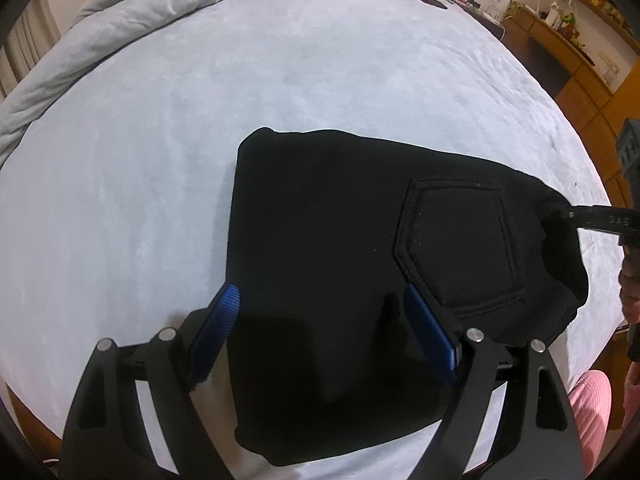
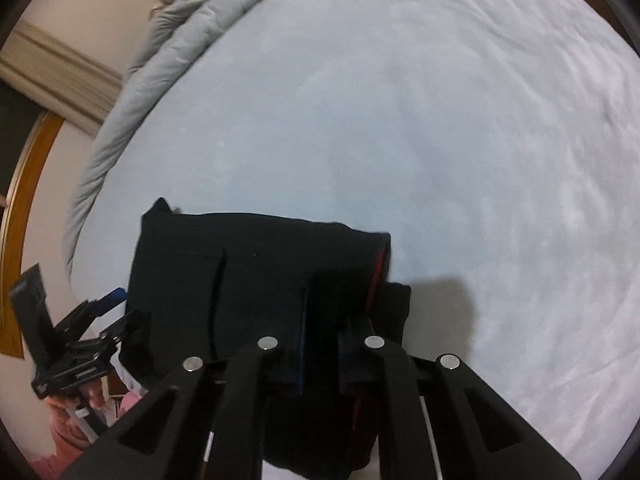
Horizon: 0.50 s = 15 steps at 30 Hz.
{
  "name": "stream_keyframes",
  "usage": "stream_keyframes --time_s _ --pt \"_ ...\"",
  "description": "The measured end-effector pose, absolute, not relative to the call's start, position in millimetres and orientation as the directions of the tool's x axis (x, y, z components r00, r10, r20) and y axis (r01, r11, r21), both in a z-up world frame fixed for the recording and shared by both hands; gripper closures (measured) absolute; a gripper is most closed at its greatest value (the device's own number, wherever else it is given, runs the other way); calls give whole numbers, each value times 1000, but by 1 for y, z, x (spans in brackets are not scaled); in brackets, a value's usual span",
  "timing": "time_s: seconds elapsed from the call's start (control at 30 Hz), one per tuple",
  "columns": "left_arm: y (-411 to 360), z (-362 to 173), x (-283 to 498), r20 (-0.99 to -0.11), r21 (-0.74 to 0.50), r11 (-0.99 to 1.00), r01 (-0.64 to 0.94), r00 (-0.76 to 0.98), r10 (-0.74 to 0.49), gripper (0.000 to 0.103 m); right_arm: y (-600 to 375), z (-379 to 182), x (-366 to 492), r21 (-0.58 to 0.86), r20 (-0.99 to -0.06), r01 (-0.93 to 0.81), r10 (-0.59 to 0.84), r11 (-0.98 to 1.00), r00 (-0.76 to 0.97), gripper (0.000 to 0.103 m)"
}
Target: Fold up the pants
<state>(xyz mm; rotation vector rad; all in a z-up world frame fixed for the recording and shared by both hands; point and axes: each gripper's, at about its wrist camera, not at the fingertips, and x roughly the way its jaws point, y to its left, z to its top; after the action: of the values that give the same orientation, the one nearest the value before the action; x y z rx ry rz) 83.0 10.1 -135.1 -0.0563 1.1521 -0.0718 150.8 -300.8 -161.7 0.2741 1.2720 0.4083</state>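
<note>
- lying folded into a compact black block on the pale blue bed (image 1: pixel 320 80), toward the near edge: the pants (image 1: pixel 340 240), with a stitched pentagon pocket (image 1: pixel 456 240) facing up at 3 o'clock in the left wrist view.
- hovering low over the near left corner of the pants: the left tool (image 1: pixel 320 320), blue pads (image 1: pixel 218 320) spread wide apart, gripping nothing; one pad just off the cloth's left edge at 7 o'clock, the other over the fabric beside the pocket.
- pinching the waistband end of the pants at 3 o'clock in the left wrist view: the right tool (image 2: pixel 322 344), fingers drawn narrow with dark fabric between them, a strip of red lining (image 2: pixel 376 276) showing just above.
- bunching along the far side of the bed from 9 to 12 o'clock: a grey quilt (image 1: pixel 120 28).
- standing at 2 o'clock beyond the bed: wooden shelves (image 1: pixel 568 40).
</note>
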Motion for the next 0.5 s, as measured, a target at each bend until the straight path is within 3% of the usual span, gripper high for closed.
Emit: stream_keyframes --time_s 0.07,0.1,0.17,0.2,0.5 --pt "11 -134 82 -911 -80 996 31 403 -86 19 -298 -160 148 413 -863 -159 441 897 247 86" --pt "11 -133 81 -911 -80 996 29 403 -85 19 -299 -157 145 410 -861 -162 440 897 257 79" --pt "13 -133 80 -912 -85 996 24 401 -88 19 -301 -151 138 423 -859 -163 452 891 240 56" --pt "15 -134 79 -913 -90 996 20 398 -90 18 -303 -147 132 434 -853 -170 464 885 237 53" --pt "19 -147 60 -928 -120 993 -3 357 -111 16 -305 -150 71 476 -853 -175 501 862 146 53"
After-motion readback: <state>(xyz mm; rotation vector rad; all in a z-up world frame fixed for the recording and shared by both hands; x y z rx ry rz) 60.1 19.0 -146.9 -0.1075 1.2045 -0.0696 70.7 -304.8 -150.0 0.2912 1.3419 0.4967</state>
